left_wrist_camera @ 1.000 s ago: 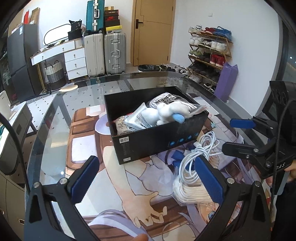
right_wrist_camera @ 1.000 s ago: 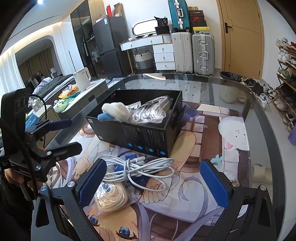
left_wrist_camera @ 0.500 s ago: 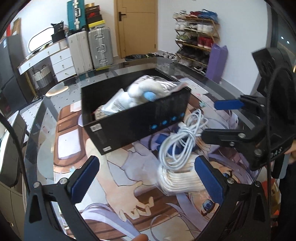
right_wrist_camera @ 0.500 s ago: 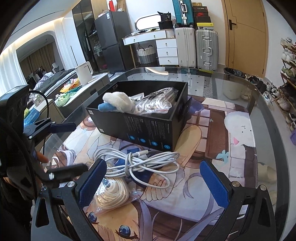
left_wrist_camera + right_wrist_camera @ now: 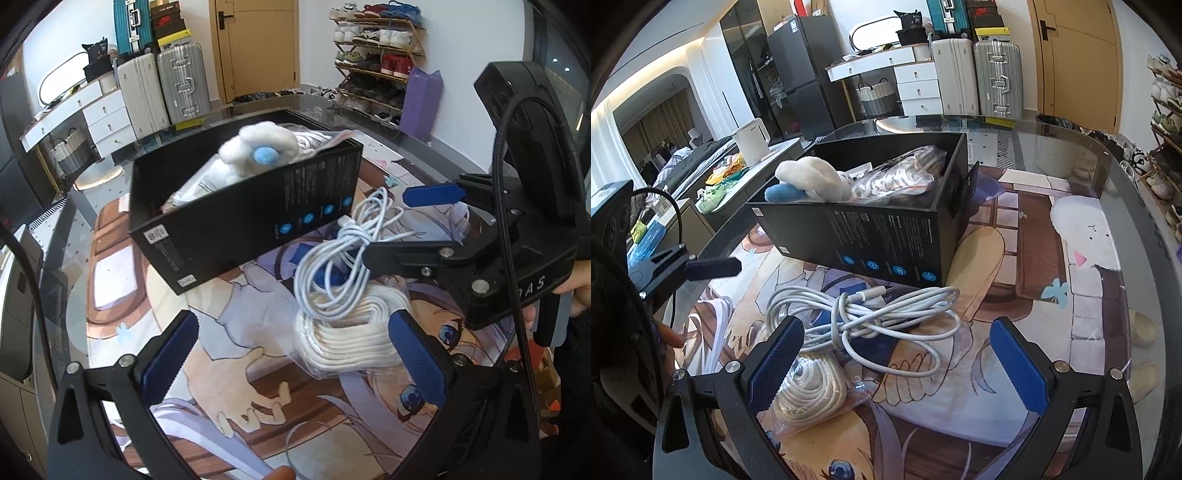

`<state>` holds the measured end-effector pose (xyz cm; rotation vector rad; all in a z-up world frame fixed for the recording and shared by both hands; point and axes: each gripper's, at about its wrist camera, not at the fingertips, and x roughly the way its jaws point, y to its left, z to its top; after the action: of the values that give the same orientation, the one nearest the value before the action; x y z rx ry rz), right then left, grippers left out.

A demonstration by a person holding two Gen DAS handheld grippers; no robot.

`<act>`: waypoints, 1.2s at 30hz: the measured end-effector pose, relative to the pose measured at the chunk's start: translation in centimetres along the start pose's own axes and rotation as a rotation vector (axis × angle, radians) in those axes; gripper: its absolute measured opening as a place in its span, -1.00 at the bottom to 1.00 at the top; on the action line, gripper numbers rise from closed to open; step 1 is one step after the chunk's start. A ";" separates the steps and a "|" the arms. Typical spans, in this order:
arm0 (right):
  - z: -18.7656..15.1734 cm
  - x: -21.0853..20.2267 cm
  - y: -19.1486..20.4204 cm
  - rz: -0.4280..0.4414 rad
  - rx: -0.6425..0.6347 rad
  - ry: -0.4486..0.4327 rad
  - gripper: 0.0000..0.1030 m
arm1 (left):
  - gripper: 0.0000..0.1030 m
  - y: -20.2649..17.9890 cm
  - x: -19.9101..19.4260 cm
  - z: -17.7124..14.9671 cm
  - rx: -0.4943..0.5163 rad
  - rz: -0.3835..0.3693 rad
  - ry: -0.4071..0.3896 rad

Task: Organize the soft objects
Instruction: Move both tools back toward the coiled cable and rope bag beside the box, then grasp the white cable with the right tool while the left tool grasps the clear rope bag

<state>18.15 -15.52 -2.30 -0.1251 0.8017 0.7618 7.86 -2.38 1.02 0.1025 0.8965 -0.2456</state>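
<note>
- Plush toy (image 5: 812, 177) and bagged cords already sit in the black box (image 5: 886, 240).
- White cable (image 5: 864, 317) and bagged rope (image 5: 812, 391) remain on the worktop (image 5: 1071, 295).
- Both the right tool (image 5: 897, 354) and the left tool (image 5: 291, 354) are wide open, holding nothing.

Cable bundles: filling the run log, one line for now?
left gripper: open | right gripper: open | white cable, bagged rope: on mat | black box: part-filled

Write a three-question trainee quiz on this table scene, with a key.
1. True or false: the left hand-held gripper is shut on the loose white charging cable.
2. What lies in the open black cardboard box beside the bagged items: A) white plush toy with a blue part, B) a shoe, C) a kettle?
3. Fill in: the bagged coil of cream rope lies ____ the box.

Key: 1 false; 2 A; 3 outside.
</note>
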 end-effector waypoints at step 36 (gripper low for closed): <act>0.2 1.4 -1.0 -0.017 0.098 0.006 0.99 | 1.00 -0.3 2.5 -0.9 -0.005 -0.062 0.080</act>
<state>19.55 -15.37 -3.29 -0.0468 0.8414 0.7047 8.60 -2.89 -1.50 0.0801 0.9809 -0.2982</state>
